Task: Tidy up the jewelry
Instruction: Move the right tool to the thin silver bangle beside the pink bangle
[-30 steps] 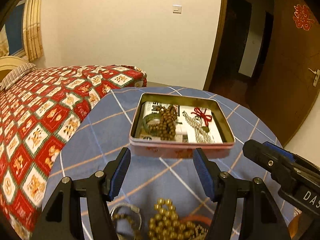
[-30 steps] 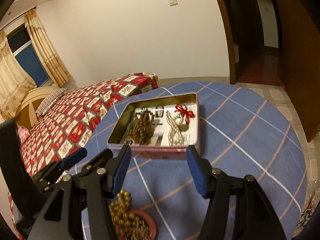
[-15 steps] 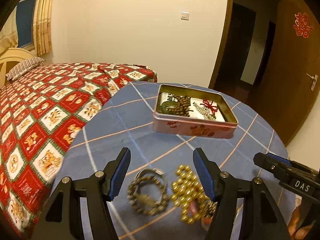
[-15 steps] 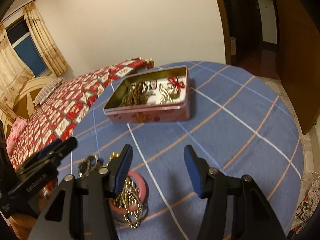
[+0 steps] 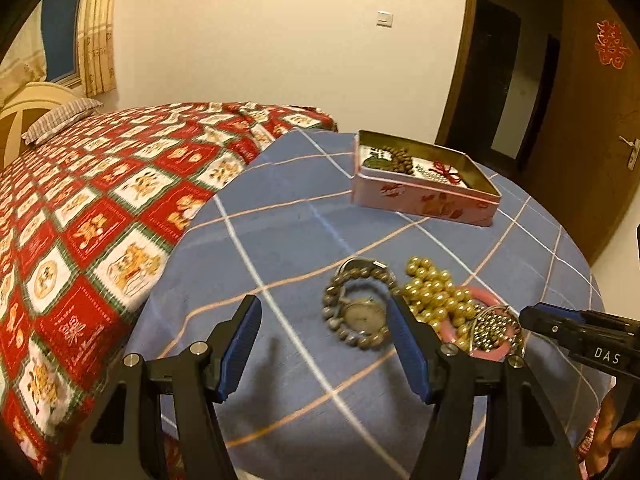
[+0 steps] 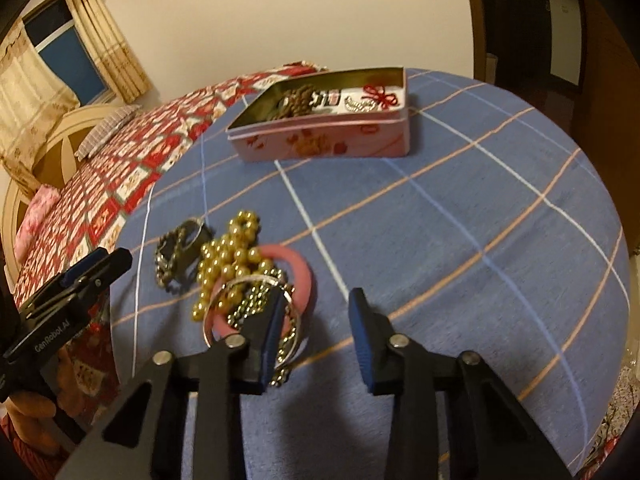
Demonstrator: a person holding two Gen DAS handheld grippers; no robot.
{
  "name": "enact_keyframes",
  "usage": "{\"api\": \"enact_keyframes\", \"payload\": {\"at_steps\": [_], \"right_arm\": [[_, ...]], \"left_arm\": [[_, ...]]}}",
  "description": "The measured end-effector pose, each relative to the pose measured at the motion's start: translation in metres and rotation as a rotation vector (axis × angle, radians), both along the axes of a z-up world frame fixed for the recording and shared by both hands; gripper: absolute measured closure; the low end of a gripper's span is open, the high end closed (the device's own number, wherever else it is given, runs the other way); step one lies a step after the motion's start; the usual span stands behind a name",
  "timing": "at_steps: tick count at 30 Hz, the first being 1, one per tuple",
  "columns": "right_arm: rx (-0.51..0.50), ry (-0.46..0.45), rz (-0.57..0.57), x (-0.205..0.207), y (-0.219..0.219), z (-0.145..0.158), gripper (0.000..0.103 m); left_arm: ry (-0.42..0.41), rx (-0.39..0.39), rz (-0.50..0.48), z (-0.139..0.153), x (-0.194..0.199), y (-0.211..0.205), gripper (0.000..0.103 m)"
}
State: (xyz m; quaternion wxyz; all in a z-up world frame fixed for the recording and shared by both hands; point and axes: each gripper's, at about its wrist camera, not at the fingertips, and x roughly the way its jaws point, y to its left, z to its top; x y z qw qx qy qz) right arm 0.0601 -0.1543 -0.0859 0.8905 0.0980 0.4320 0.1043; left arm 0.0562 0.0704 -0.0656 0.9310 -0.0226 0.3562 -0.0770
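Note:
A pile of jewelry lies on the blue checked tablecloth (image 5: 304,216): a bead-strap watch (image 5: 356,312), a gold bead necklace (image 5: 432,292), a pink bangle (image 6: 298,264), a silver bangle (image 6: 248,280) and a small gold bead chain (image 5: 494,328). My left gripper (image 5: 324,344) stands open just left of the watch, its right finger beside it. My right gripper (image 6: 316,320) hovers at the pile's right edge with its jaws closing. Its left finger overlaps the bangles' rims, and mostly bare cloth shows between the pads. Further back, the open pink tin (image 6: 320,140) holds brown beads, a pearl string and a red knot.
The round table's edge curves close on the near and right sides. A bed with a red patterned quilt (image 5: 100,208) adjoins the table on the left. A dark doorway and a wooden door (image 5: 592,120) stand behind on the right. Cloth between pile and tin is bare.
Both grippers drew back from the tin and sank toward the jewelry pile, which now lies at their fingertips. The right gripper's jaws have narrowed. The left jaws kept their width.

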Motion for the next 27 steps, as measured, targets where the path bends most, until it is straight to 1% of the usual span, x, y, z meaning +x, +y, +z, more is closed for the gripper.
{"api": "enact_keyframes", "payload": {"at_steps": [3, 6, 8, 9, 12, 13, 17, 20, 24, 27], "right_arm": [[-0.012, 0.016, 0.014, 0.001, 0.005, -0.005, 0.070], [-0.007, 0.023, 0.024, 0.003, 0.009, -0.008, 0.073], [0.001, 0.029, 0.039, 0.004, 0.010, -0.006, 0.084], [0.000, 0.030, 0.048, 0.004, 0.011, -0.006, 0.091], [0.006, 0.030, 0.058, 0.001, 0.011, -0.003, 0.091], [0.021, 0.028, 0.057, 0.000, 0.010, -0.002, 0.096], [0.068, -0.015, 0.048, -0.005, 0.001, 0.013, 0.096], [0.062, -0.043, 0.039, -0.006, -0.001, 0.021, 0.093], [0.062, -0.022, 0.069, -0.003, 0.008, 0.015, 0.088], [0.045, 0.004, 0.083, 0.001, 0.015, 0.006, 0.087]], "left_arm": [[0.002, -0.006, 0.006, 0.000, 0.000, 0.002, 0.038], [-0.004, 0.006, -0.014, 0.001, -0.002, -0.002, 0.038], [-0.004, 0.014, -0.029, 0.001, -0.002, -0.005, 0.038], [-0.002, 0.015, -0.039, 0.001, -0.003, -0.007, 0.038], [-0.002, 0.025, -0.061, 0.000, -0.004, -0.011, 0.038], [-0.001, 0.029, -0.064, -0.001, -0.004, -0.012, 0.038], [0.007, 0.015, -0.076, -0.002, -0.003, -0.014, 0.038], [0.013, 0.014, -0.088, -0.004, -0.001, -0.019, 0.038], [0.021, 0.016, -0.102, -0.006, -0.002, -0.024, 0.038], [0.025, 0.022, -0.099, -0.007, -0.001, -0.025, 0.038]]}}
